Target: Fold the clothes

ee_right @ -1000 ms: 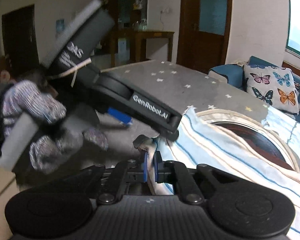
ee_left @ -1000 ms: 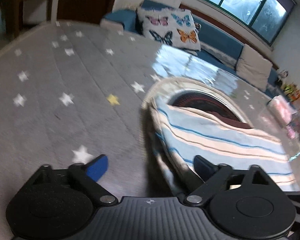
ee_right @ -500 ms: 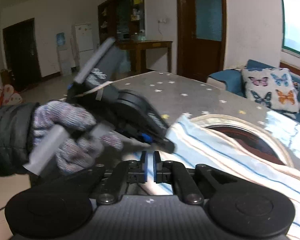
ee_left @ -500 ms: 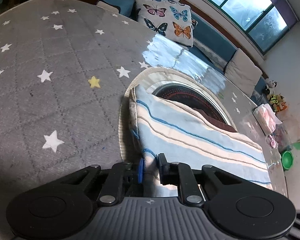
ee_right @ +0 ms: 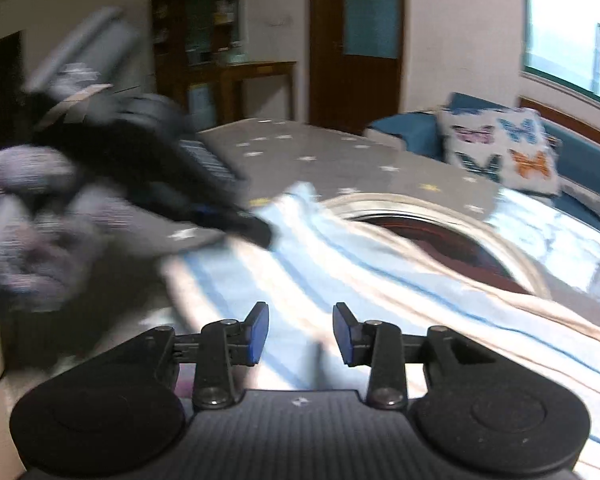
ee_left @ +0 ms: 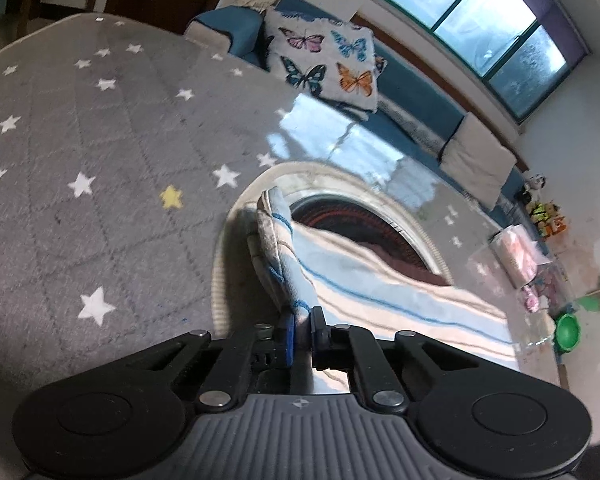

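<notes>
Striped cloth (ee_left: pixel 380 292), pale blue and cream with thin blue lines, folded over, draped across round woven mat (ee_left: pixel 236 240) on grey star-print table (ee_left: pixel 80 140). Near corner bunched, pinched between left tongs (ee_left: pixel 300 326) at 6 o'clock. Right tongs (ee_right: pixel 300 334) spread apart above cloth's striped face, gripping nothing. Butterfly cushion (ee_left: pixel 324 64) at 12 o'clock.

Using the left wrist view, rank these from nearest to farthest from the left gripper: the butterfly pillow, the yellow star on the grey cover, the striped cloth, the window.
1. Striped cloth: pinched between the left gripper fingers.
2. Yellow star: ahead and to the left on the grey cover.
3. Butterfly pillow: past the cover's far edge, on the blue sofa.
4. Window: upper right, behind the sofa.
</notes>
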### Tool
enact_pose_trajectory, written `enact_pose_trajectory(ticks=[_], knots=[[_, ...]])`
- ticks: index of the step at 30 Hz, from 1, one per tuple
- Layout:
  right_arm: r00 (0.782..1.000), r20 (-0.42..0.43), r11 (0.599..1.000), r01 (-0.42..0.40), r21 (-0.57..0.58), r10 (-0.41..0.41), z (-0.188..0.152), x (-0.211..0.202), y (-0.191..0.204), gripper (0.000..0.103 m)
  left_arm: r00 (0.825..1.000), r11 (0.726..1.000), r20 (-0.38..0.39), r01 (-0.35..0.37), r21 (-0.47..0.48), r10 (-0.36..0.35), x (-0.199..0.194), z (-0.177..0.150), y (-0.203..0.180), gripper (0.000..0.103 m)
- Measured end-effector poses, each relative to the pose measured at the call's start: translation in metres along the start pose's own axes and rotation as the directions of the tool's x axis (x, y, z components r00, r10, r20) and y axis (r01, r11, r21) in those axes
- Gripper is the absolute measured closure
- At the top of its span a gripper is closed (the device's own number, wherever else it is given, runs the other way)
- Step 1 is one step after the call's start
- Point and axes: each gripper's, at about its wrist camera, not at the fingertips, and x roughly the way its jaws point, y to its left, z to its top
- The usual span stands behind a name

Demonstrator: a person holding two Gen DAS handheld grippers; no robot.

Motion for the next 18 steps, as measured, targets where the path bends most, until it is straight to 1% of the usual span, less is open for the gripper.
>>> enact_pose_trajectory(ticks=[3,5,9,12,15,18], knots=[[0.997,0.004,0.996,0.082,0.045,-0.083,0.003,0.001,-0.023,0.068,1.0,1.0,0.016,0.027,0.004,-0.027,-0.005,0.003,-0.011,0.096],[0.988,-0.009,0.985,0.154,0.079,-0.153,0.007,0.007,-0.044,0.068,0.999,0.999,0.026,0.043,0.016,-0.044,-0.008,0.005,-0.02,0.096],[0.971,-0.048,0.96,0.237,0.148,-0.232,0.012,0.026,-0.079,0.068,0.997,0.997,0.038,0.07,0.04,-0.071,-0.01,0.011,-0.04,0.096],[0.961,-0.064,0.947,0.277,0.163,-0.27,0.014,0.041,-0.095,0.067,0.996,0.995,0.043,0.082,0.058,-0.084,-0.01,0.015,-0.052,0.096],[0.956,-0.086,0.94,0.291,0.179,-0.28,0.013,0.052,-0.104,0.064,0.995,0.994,0.044,0.088,0.069,-0.091,-0.01,0.018,-0.061,0.096],[0.955,-0.113,0.941,0.292,0.172,-0.275,0.007,0.056,-0.106,0.064,0.994,0.992,0.045,0.094,0.08,-0.097,-0.01,0.021,-0.07,0.096]])
